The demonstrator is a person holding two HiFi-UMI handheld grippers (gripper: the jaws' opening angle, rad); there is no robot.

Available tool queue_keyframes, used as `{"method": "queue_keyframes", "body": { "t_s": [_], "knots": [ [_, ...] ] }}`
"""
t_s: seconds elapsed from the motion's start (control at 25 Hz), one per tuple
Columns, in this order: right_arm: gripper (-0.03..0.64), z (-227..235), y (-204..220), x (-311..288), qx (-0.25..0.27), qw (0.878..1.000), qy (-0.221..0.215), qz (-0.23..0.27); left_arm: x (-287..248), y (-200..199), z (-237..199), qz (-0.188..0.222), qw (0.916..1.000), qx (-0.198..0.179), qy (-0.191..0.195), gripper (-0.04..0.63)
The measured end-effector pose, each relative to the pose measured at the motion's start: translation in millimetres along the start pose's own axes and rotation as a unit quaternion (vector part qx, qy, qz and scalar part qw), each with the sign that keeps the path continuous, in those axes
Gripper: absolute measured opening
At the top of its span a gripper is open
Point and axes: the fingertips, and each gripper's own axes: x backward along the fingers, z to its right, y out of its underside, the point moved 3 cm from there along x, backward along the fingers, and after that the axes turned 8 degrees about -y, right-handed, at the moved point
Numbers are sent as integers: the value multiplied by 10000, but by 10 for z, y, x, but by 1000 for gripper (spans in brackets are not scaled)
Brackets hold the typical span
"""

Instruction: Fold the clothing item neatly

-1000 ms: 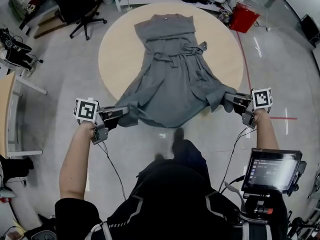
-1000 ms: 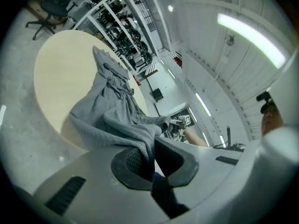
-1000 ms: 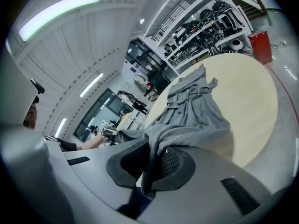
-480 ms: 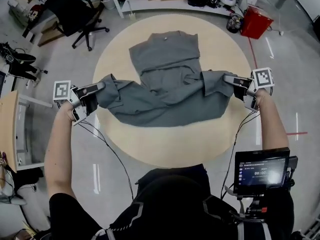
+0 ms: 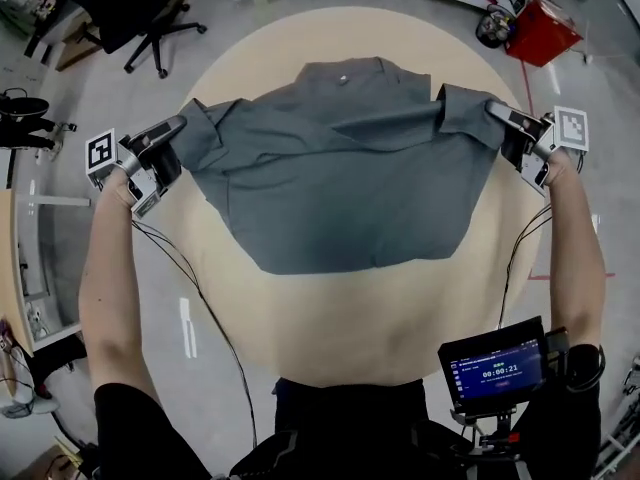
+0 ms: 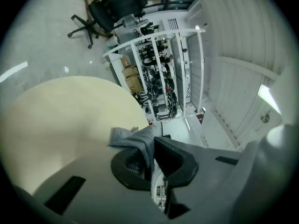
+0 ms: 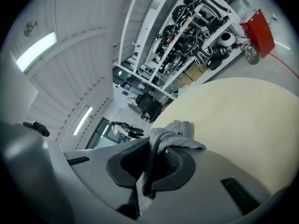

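While the grey garment [image 5: 340,183] lies doubled over on the round counter [image 5: 390,338], its two outer corners are gripped at either side. One corner is pinched by the left hand-held gripper [image 5: 176,128], whose jaws are pressed together on a bunch of grey cloth. The opposite corner is pinched likewise by the right hand-held gripper [image 5: 497,115], with cloth trapped between its closed jaws. Between the two the fabric is stretched wide across the far half of the counter, and its lower edge is laid flat nearer the person. A red box [image 5: 545,30] and an office chair [image 5: 130,8] are seen on the floor beyond the counter, and a small screen [image 5: 497,368] is carried near the right forearm
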Motion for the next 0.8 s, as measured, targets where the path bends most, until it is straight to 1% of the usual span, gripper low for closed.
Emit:
{"method": "queue_keyframes", "body": {
  "t_s": [0.08,0.16,0.24,0.28,0.36,0.44,0.48,0.52,0.6,0.64,0.68,0.72,0.8],
  "knots": [
    [29,193,-27,-77,-91,9999,113,87,-23,-232,-284,232,9995,178,-112,12],
    [29,449,-194,-212,-276,9991,208,262,-109,-508,-560,355,9985,315,-283,12],
    [29,686,-452,-337,-459,9976,180,480,-244,-709,-682,329,9984,313,-346,12],
    [29,795,-565,-383,-523,9970,188,546,-318,-775,-697,261,9987,231,-377,12],
    [29,996,-733,-452,-642,9956,241,637,-466,-861,-686,7,9985,-122,-530,12],
    [29,1189,-799,-479,-824,9930,269,800,-574,-857,-683,-416,9952,-626,-630,12],
    [29,1286,-794,-467,-914,9915,300,881,-600,-815,-700,-679,9914,-906,-663,12],
    [29,1380,-772,-435,-975,9903,354,925,-611,-760,-735,-923,9858,-1181,-751,12],
    [29,1544,-714,-352,-1039,9890,456,954,-605,-647,-826,-1268,9732,-1587,-1077,12],
    [29,1609,-694,-327,-1084,9881,476,984,-590,-593,-853,-1388,9690,-1663,-1192,12],
    [29,1650,-682,-320,-1138,9871,490,1019,-562,-553,-866,-1471,9671,-1669,-1233,12],
    [29,1659,-678,-329,-1185,9860,512,1053,-523,-536,-873,-1503,9670,-1646,-1234,14],
    [29,1625,-704,-337,-1191,9852,580,1089,-421,-574,-888,-1398,9683,-1635,-1267,14]
  ]
}}
